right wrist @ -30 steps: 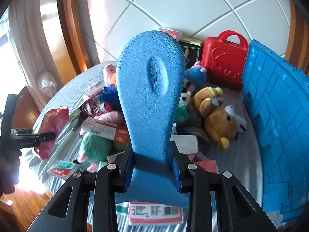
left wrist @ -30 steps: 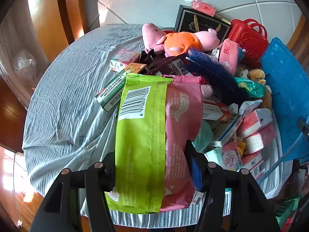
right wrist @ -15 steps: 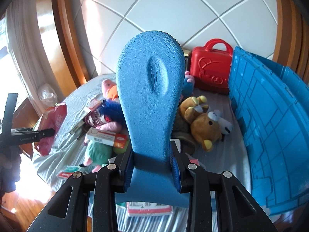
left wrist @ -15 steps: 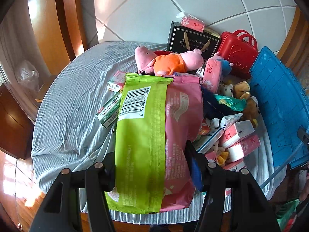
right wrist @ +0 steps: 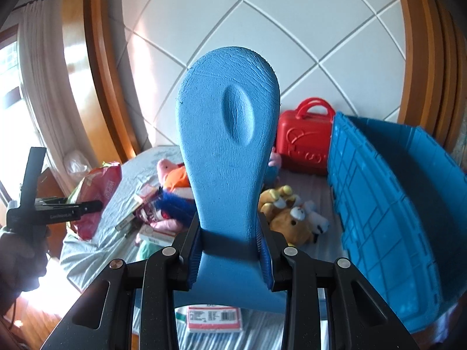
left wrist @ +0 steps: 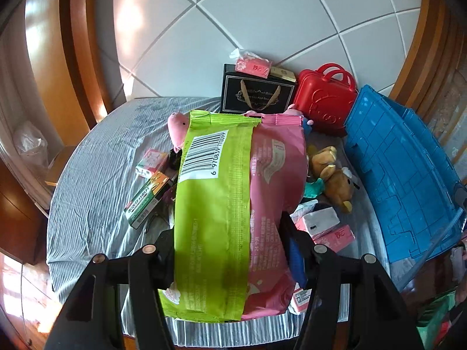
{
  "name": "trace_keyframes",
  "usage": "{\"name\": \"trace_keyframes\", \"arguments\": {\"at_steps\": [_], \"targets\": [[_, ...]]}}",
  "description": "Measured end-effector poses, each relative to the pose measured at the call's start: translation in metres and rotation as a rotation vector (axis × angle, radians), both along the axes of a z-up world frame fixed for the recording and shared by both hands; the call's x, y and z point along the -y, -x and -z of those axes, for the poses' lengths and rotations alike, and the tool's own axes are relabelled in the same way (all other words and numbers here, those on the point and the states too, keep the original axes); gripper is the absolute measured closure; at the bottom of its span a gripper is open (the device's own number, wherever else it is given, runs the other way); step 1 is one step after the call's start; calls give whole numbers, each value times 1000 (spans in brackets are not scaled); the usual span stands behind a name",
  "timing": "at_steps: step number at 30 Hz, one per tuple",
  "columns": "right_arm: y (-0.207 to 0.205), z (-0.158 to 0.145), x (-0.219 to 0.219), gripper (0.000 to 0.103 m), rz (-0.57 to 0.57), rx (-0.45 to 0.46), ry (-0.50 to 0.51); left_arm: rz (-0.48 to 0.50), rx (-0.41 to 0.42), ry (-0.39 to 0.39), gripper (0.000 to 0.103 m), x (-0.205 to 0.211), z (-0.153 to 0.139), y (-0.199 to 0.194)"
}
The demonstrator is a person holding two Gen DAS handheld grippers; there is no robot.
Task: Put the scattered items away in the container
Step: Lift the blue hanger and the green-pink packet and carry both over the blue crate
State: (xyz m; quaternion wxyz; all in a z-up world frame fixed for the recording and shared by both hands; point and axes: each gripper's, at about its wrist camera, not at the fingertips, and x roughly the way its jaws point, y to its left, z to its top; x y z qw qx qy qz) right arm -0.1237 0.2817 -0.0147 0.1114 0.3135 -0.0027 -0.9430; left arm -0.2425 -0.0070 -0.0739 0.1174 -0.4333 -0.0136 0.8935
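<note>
Left gripper (left wrist: pixel 227 250): clamped part-way closed on two flat packets held side by side, a green snack packet (left wrist: pixel 213 218) and a pink snack packet (left wrist: pixel 274 192); gripping near their lower ends lets both hang clear of the clutter.
Right gripper (right wrist: pixel 230 250): squeezed tight on the narrow neck of a blue foam paddle-shaped piece (right wrist: pixel 230 134), broad end pointing away (what the piece is cannot be told).
Container: the blue crate (right wrist: pixel 394 204) stands at the right end of the table (left wrist: pixel 96 175), its open inside visible in the right wrist view; both loads are above the table, not yet over it.
Remaining items: pig plush (left wrist: pixel 176 125), bear plush (left wrist: pixel 335 180), green carton (left wrist: pixel 146 201), tissue packs (left wrist: pixel 324 221) and red toy case (left wrist: pixel 324 102) lie on the cloth.
Change from earlier frames: both views show more table and more wall, so both hands have risen; the grips are unchanged; the crate's interior, formerly hidden, now shows.
</note>
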Motion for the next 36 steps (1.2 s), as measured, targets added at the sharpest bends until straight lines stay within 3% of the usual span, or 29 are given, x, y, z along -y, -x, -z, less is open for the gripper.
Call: {"name": "trace_keyframes", "arguments": {"at_steps": [6, 18, 36], "targets": [[-7, -31, -28, 70, 10, -41, 0, 42, -36, 1, 45, -40, -29, 2], [-17, -85, -126, 70, 108, -124, 21, 197, -112, 24, 45, -149, -77, 10], [-24, -104, -287, 70, 294, -138, 34, 440, -171, 8, 45, -351, -122, 21]]}}
